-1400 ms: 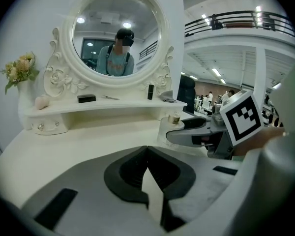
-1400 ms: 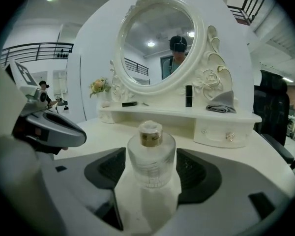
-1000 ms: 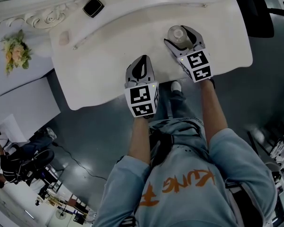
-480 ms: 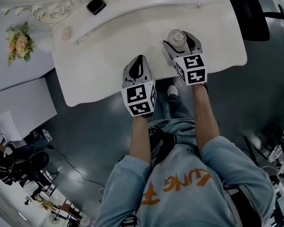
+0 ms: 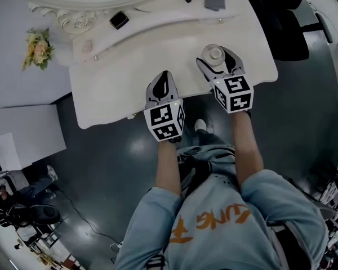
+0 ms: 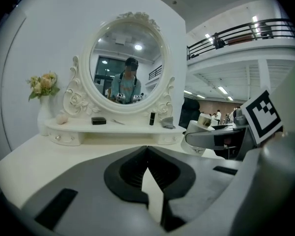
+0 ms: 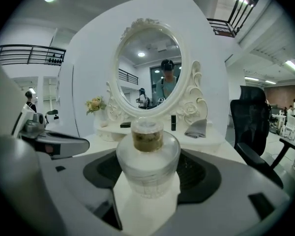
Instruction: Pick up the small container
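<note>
The small glass container [image 7: 147,154], with something amber just under its lid, was clamped between the jaws of the right gripper [image 5: 218,59], over the near right part of the white dressing table [image 5: 112,89]. The left gripper [image 5: 164,80] was pressed closed on nothing. The right gripper's hold on the container was the same as half a second before.

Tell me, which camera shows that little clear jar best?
The right gripper view: the small container fills the centre, held in the jaws of the right gripper. The head view shows only its top from above; the left gripper view catches it small, off to the side.
</note>
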`<state>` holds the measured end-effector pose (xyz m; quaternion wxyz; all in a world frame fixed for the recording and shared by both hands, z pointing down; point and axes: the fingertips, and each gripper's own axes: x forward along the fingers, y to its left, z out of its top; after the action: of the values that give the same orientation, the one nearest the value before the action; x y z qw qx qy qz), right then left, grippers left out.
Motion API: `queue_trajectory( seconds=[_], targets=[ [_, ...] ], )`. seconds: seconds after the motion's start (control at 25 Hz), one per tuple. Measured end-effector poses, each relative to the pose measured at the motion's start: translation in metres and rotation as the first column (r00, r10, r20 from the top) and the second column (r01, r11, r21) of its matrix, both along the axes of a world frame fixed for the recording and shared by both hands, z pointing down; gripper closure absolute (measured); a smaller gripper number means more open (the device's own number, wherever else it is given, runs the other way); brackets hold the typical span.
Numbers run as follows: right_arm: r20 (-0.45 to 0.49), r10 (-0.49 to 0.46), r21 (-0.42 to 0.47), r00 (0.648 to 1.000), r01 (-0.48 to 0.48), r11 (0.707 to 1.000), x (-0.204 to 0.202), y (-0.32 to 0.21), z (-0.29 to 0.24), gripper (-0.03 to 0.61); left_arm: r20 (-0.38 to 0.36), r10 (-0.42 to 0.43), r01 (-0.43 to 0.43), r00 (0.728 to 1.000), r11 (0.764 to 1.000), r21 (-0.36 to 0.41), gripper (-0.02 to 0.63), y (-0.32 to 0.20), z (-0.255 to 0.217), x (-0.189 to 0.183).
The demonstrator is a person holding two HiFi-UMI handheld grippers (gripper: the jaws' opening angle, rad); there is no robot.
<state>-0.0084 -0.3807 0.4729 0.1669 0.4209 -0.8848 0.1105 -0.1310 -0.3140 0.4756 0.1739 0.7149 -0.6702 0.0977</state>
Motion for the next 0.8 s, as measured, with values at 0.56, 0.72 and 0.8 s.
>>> queue_trajectory(
  seconds=[0.56, 0.72, 0.8],
  targets=[
    [0.027, -0.058, 0.208, 0.998, 0.051, 0.977, 0.028, 0.021, -0.104, 0.25, 0.08, -0.015, -0.002, 0.997, 0.978, 0.208, 0.592, 0.002, -0.093, 0.026],
    [0.042, -0.066, 0.229, 0.997, 0.055, 0.972, 0.031, 0.021, -0.117, 0.25, 0.087, -0.021, 0.0, 0.996, 0.972, 0.236, 0.592, 0.0, -0.107, 0.028],
    [0.045, -0.068, 0.231, 0.997, 0.056, 0.971, 0.032, 0.021, -0.119, 0.25, 0.084, -0.027, 0.006, 0.996, 0.97, 0.243, 0.592, -0.001, -0.112, 0.028]
  ],
)
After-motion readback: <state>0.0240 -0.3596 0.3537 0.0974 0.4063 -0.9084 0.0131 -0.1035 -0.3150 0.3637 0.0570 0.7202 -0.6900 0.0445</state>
